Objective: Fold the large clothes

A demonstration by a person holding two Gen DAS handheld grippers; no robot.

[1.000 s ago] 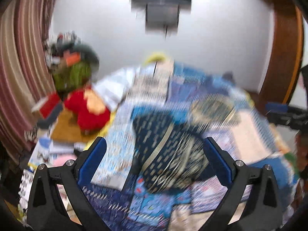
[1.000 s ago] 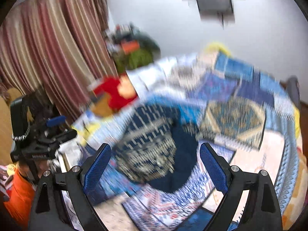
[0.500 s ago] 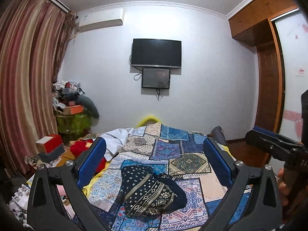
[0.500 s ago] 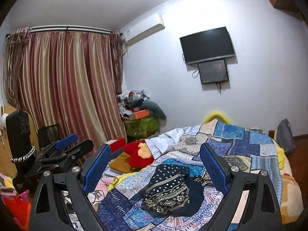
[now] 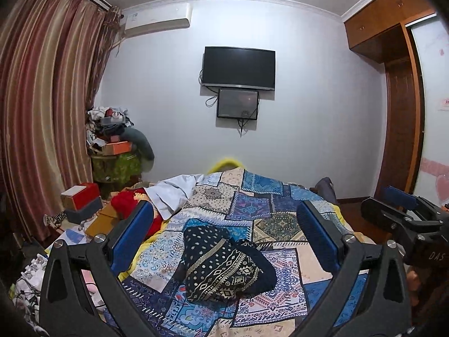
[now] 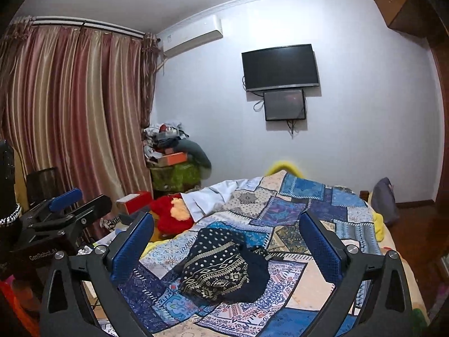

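Observation:
A dark navy garment (image 5: 224, 266) with white dots and a geometric band lies bundled on the patchwork bedspread (image 5: 266, 205); the right wrist view shows the garment (image 6: 221, 266) on the same bedspread (image 6: 308, 205). My left gripper (image 5: 224, 210) hovers open above and short of it, with nothing between its blue pads. My right gripper (image 6: 226, 219) is also off the cloth; its jaws are opening and hold nothing. Each gripper shows in the other's view: the right gripper (image 5: 404, 213) at the right edge, the left gripper (image 6: 70, 205) at the left edge.
A red plush toy (image 6: 171, 216) and white cloth (image 5: 174, 191) lie at the bed's far left. Boxes and a clothes pile (image 5: 112, 140) fill the corner by the striped curtain (image 5: 42, 98). A TV (image 5: 238, 67) hangs on the far wall; a wooden wardrobe (image 5: 398, 112) stands right.
Both grippers have pulled back and tilted up from close over the garment, so the wall and TV now show. The garment lies on the bed, untouched. Little has moved in the last half second.

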